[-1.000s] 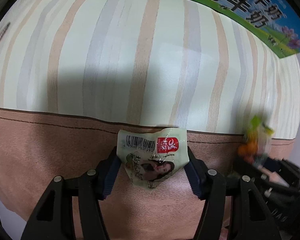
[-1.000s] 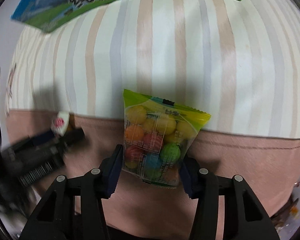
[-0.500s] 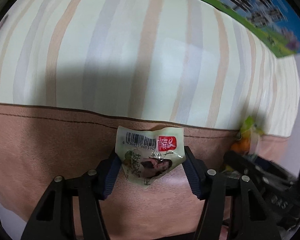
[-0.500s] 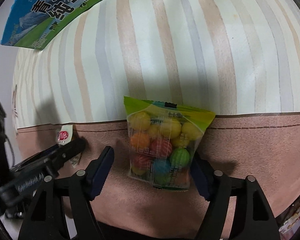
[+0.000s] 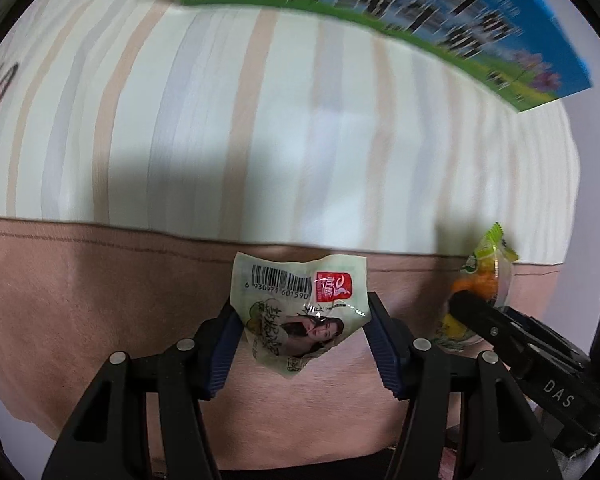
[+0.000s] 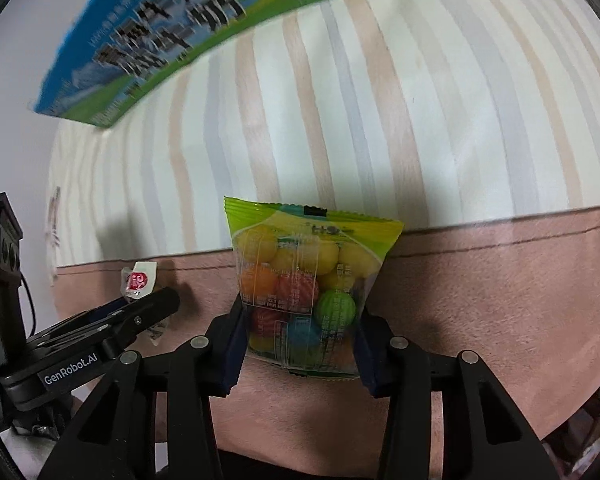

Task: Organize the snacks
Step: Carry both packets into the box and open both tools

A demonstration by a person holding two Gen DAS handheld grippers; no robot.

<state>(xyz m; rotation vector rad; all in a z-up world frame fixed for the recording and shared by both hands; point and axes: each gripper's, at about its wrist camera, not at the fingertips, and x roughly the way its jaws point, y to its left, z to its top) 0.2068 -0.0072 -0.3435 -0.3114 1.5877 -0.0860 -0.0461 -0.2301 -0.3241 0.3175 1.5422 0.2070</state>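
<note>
The left tongs are closed down onto a pale green snack packet, pinched at its lower half with the barcode edge standing clear above the fingers; the right tongs are likewise clamped on a bag of coloured candy balls, its long axis running up away from the fingers, its crimped green top free. Both packets hang over the pink band of a striped cloth covering what may be a tabletop or a bed, which I cannot tell; neither packet appears to touch it.

The landmark is the blue and green milk carton, lying at the far side of the cloth; from the left wrist view it sits ahead and to the right, from the right wrist view ahead and to the left, so it lies between the 2 tongs and beyond them. Which side is nearer I cannot tell; the views are blurred.

The cloth between the packets and the carton is bare, giving open room to carry forward; the near edge of the cloth falls away just below both tongs, and the 2 tongs are near each other, so a crossing move risks a bump.
</note>
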